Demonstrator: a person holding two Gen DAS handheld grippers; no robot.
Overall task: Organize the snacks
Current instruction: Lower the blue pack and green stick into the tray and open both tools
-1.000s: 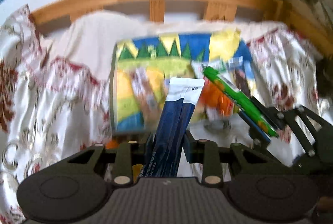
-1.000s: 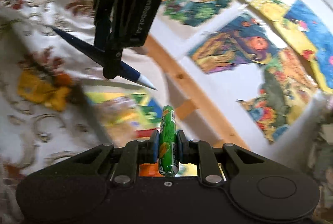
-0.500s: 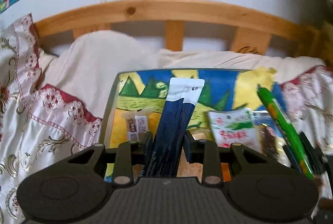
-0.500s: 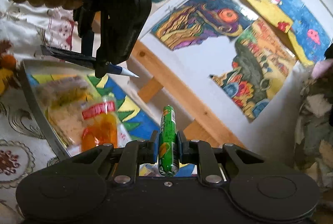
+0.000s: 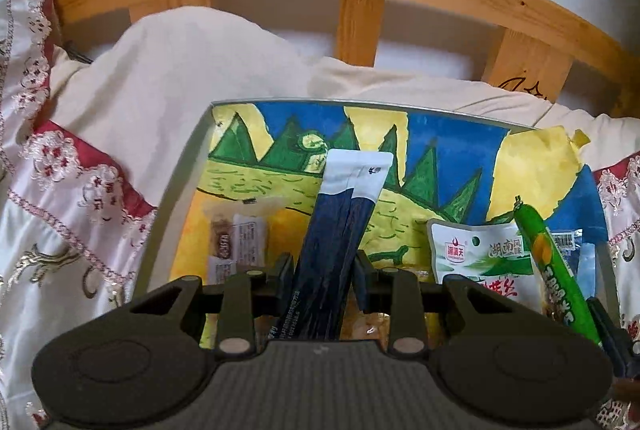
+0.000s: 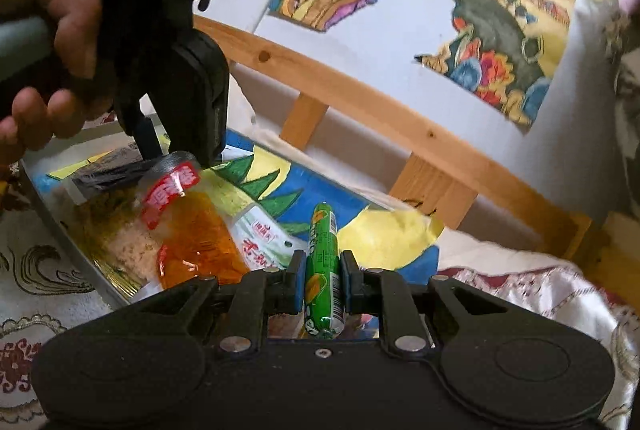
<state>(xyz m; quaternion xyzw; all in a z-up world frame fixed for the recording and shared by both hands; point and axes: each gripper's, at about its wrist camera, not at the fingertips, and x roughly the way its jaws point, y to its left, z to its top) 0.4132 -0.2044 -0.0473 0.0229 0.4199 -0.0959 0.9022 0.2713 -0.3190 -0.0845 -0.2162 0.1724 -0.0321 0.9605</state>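
A dark blue stick sachet (image 5: 340,234) with a white top end stands nearly upright between the fingers of the left gripper (image 5: 322,280), its long axis running away from the camera and leaning slightly right, white end pointing toward the tray's far edge. The gripper's fingers press on both long sides of the sachet, clenched around its lower half.

A green sausage stick (image 6: 325,266) sits clamped between the fingers of the right gripper (image 6: 323,284). Its long axis runs straight forward along the fingers, the far tip pointing toward the wooden bed rail (image 6: 400,118). In the left view, the same sausage (image 5: 554,266) appears at the right, slanting up and to the left over the tray's right side.

Both snacks hang above a tray (image 5: 176,186) lined with a bright painted picture of green peaks, blue sky and yellow ground. On the tray lie a white and green pouch (image 5: 484,258) near the right side, small pale wrapped sweets (image 5: 236,242) near the left side, and, in the right view, an orange pouch with a red label (image 6: 192,238) near the near edge.

The tray rests on an embroidered cream and red bedspread (image 5: 72,198). A cream pillow (image 5: 192,66) lies beyond its far edge, before the rail.
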